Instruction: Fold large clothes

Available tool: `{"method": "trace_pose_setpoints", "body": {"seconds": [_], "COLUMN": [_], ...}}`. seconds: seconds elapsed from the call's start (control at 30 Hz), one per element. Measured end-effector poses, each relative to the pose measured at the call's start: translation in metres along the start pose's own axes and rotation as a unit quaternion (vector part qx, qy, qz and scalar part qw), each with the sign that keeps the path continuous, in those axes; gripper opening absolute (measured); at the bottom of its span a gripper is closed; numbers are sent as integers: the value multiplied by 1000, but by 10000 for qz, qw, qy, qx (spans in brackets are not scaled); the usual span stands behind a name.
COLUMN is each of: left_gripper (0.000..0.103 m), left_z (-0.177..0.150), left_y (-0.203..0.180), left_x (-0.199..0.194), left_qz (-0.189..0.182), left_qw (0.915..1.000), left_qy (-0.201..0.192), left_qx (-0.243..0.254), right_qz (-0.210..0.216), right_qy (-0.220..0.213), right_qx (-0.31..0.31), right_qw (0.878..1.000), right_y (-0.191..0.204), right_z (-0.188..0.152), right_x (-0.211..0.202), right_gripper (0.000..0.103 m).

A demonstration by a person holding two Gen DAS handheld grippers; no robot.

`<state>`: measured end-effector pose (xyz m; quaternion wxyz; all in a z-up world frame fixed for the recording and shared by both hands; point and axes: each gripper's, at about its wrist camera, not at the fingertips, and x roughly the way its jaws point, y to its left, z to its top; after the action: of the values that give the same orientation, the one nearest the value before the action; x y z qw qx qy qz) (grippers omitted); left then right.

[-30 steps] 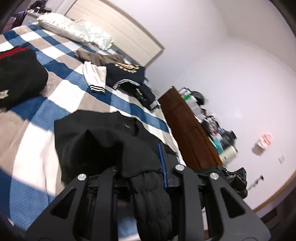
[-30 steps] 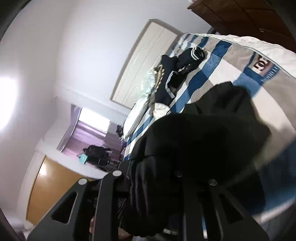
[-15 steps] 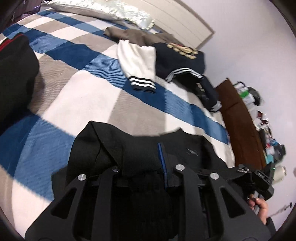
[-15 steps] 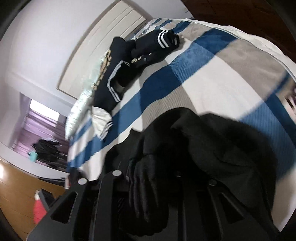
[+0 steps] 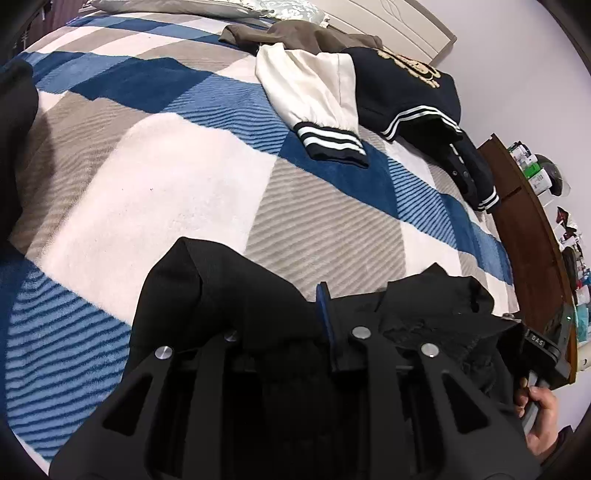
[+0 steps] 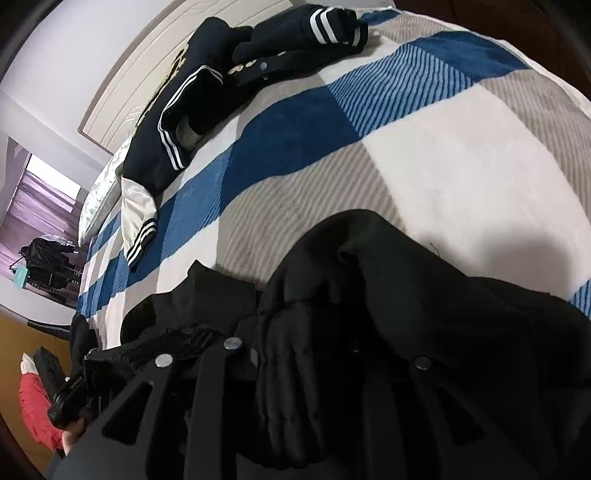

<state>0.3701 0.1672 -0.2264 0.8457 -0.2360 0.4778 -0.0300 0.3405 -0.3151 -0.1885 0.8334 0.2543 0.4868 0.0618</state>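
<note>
A black jacket [image 5: 229, 291] lies bunched on the blue, white and grey checked blanket [image 5: 177, 177] at the near edge of the bed. My left gripper [image 5: 284, 354] is shut on its black fabric, which covers the fingertips. In the right wrist view the same black jacket [image 6: 424, 295] drapes over my right gripper [image 6: 295, 354], which is shut on a ribbed fold of it. The right gripper also shows at the lower right of the left wrist view [image 5: 535, 350], held by a hand.
A navy and white varsity jacket [image 5: 369, 92] and a brown garment [image 5: 295, 33] lie at the far side of the bed, below pillows and the headboard. A dark garment [image 5: 14, 122] sits at the left. A brown dresser [image 5: 535, 258] stands to the right.
Both grippers have lowered the black jacket from in the air down onto the blanket. The views now tilt down at the bed.
</note>
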Motion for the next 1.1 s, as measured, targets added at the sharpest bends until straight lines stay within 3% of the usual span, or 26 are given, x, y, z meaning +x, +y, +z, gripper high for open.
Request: {"method": "trace_pose_setpoints", "body": {"seconds": [0.1,0.13,0.17,0.23,0.27,0.33,0.5,0.67,0.7,0.73,0.77,0.83,0.87,1.1], "left_gripper": [34,35,41,62,81,83,83,83,83,83,77,35,0,1], "left_z": [-2,-3,-5,-11,-13,-21,-47,-92,-103,-109,-120,-130,-134,-144], "left_y": [-8,-11,-13,-19,-21,-27,-52,-92,-99,-104,-109,-108,-105,-87], "left_x": [-13,-20,-25,-44,-53,-80,-126,-147,-146,-143,-137,-119,-113,-94], "left_qz": [24,41,24,49,72,-5,29,-223,-257,-264,-231,-123,-69,-199], "left_qw": [9998,9995,9994,9991,9990,9979,9920,9809,9783,9766,9740,9739,9746,9784], "left_qy": [144,220,240,155,69,-173,-237,-108,-72,-51,2,262,361,405], "left_qx": [153,211,247,381,424,626,1242,1929,2056,2132,2254,2250,2209,2016], "right_qz": [138,204,245,395,468,518,510,594,567,532,462,308,215,-164], "right_qy": [64,51,13,-148,-238,-318,-399,-233,-157,-105,-5,216,288,541], "right_qx": [-139,-211,-257,-354,-483,-740,-1319,-1530,-1589,-1632,-1683,-1736,-1769,-1597], "right_qw": [9998,9996,9994,9985,9974,9954,9891,9862,9855,9851,9847,9841,9836,9855], "right_y": [9,12,16,23,28,38,54,58,58,58,59,58,57,45], "right_z": [-1,-2,-3,-7,-11,-20,-66,-121,-134,-143,-152,-167,-174,-175], "right_x": [-25,-37,-47,-75,-93,-121,-179,-190,-185,-180,-172,-154,-144,-99], "right_gripper": [32,38,54,65,65,65,65,64,61,46,23,4,1,0]}}
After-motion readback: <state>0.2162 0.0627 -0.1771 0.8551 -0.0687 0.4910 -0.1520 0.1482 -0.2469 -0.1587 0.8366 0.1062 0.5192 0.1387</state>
